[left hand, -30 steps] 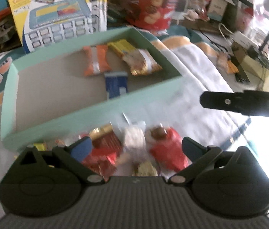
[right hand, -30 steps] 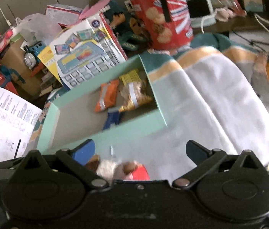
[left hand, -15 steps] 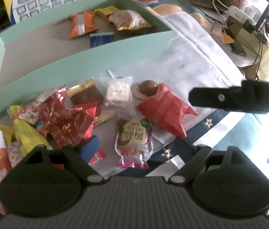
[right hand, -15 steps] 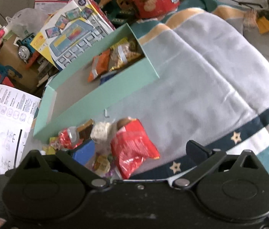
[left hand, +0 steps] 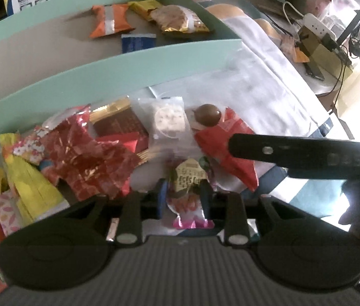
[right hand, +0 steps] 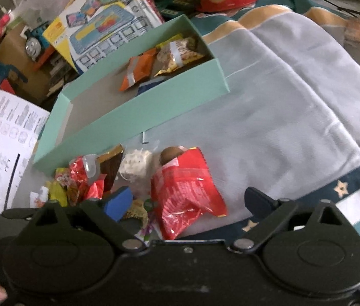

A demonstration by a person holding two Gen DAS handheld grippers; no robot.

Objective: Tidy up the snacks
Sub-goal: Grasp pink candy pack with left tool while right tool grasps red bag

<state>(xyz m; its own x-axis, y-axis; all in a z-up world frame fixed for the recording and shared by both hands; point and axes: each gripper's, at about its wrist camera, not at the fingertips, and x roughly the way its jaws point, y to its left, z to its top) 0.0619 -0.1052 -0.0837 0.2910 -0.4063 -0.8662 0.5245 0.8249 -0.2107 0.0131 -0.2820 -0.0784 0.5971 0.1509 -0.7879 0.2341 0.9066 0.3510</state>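
Left tool [left hand: 183, 196]: jaws drawn close, having just been closing; its fingers stand on either side of a small pink-ended sachet [left hand: 189, 191] and press its sides (grip seen in the left wrist view).
Right tool [right hand: 187, 201]: jaws wide apart, though they have just been narrowing a little; a red snack bag [right hand: 186, 191] lies between them, with no pad on it.
Blanket [right hand: 282, 97]: a grey cloth with a dark starred band and teal stripes; it carries everything below.
Box [left hand: 108, 76]: a shallow mint-green box, its long near wall just behind the heap of loose snacks.
Inside the box (far right corner): an orange packet [left hand: 111, 20], a yellow bar [left hand: 145, 9], a gold-edged cracker packet [left hand: 180, 20] and a blue packet [left hand: 139, 42] near the front wall.
Loose heap: lies on the blanket against the box's near wall; it includes a crumpled red foil wrapper [left hand: 88, 153], a clear packet with a white sweet [left hand: 168, 119], a brown ball [left hand: 208, 114] and yellow packets [left hand: 30, 186] at its left end.
Sachet's place: at the near edge of the heap, just left of the red snack bag.
Surroundings: a toy keyboard carton [right hand: 106, 25] behind the box.
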